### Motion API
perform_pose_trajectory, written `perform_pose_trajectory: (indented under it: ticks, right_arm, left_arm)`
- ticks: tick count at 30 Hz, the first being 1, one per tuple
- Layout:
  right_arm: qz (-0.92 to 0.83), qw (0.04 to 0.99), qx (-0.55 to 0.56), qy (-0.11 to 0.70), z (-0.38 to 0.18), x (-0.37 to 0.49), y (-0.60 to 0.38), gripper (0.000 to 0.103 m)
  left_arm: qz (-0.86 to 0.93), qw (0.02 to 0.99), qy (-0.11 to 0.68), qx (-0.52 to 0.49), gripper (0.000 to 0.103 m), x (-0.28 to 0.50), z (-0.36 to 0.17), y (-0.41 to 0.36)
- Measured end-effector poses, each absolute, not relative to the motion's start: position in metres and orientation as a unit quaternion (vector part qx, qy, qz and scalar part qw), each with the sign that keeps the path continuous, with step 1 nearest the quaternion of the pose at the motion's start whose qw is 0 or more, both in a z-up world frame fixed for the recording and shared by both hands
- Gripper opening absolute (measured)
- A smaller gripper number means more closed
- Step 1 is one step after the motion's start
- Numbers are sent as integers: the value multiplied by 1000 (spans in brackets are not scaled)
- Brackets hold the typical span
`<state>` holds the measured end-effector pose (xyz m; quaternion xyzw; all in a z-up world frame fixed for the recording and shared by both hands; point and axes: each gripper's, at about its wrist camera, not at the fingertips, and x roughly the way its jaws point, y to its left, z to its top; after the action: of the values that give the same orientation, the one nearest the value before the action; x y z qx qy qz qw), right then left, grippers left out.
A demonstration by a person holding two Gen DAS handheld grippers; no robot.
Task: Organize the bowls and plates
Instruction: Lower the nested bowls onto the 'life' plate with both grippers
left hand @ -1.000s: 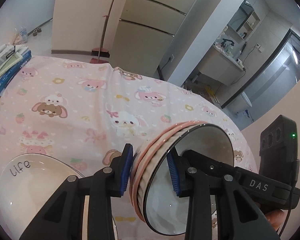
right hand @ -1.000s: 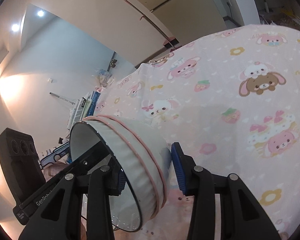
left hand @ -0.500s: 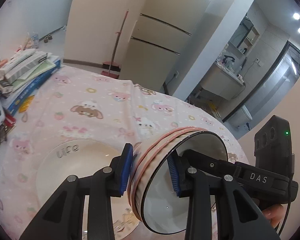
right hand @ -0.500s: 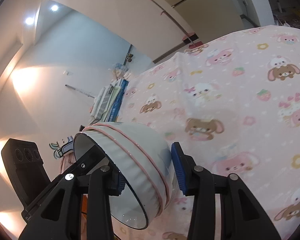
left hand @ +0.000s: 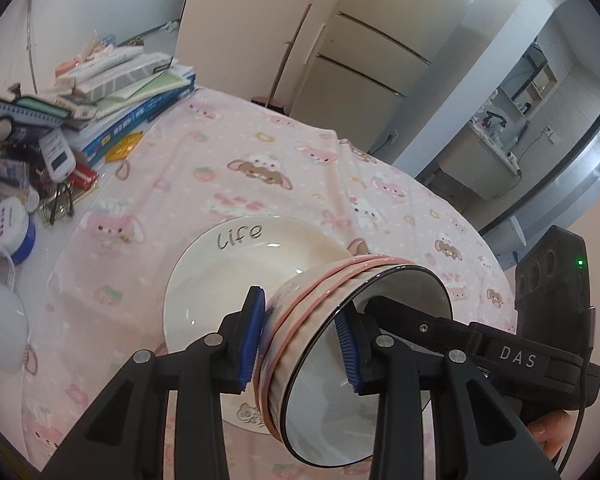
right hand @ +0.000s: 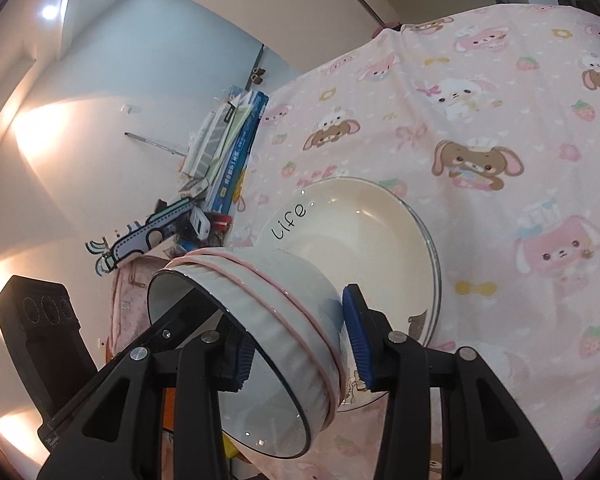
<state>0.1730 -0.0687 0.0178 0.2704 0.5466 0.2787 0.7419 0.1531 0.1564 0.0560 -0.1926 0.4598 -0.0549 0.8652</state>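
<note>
Both grippers (left hand: 300,340) (right hand: 300,346) clamped on one bowl (left hand: 320,308), above plate (left hand: 236,260).

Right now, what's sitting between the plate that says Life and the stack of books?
Mostly bare pink cartoon tablecloth. In the left wrist view it separates the Life plate from the book stack; only a small yellow card lies near the books.
</note>
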Motion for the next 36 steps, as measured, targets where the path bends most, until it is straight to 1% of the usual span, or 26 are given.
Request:
perform_pose_trajectory:
  ticks: [8,16,20,26,32,36]
  right_arm:
    - [275,731,259,568,-2,179,-51,40]
    - [274,732,257,569,-4,189,-50,40]
    - [261,750,222,566,-1,189,-42,40]
    - [264,740,243,569,-9,199,-48,40]
    - [262,752,218,564,-4,198,-38,40]
    - [257,762,205,558,-5,198,-35,39]
  left_arm:
    - [-50,849,485,-205,37,159,30,171]
    - [-57,851,481,-202,37,172,29,171]
    - [-59,855,477,-196,37,181,30,168]
    - [-60,854,480,-191,37,194,26,170]
    - [-36,863,477,-166,37,197,19,169]
    - [-49,855,480,-188,37,202,8,178]
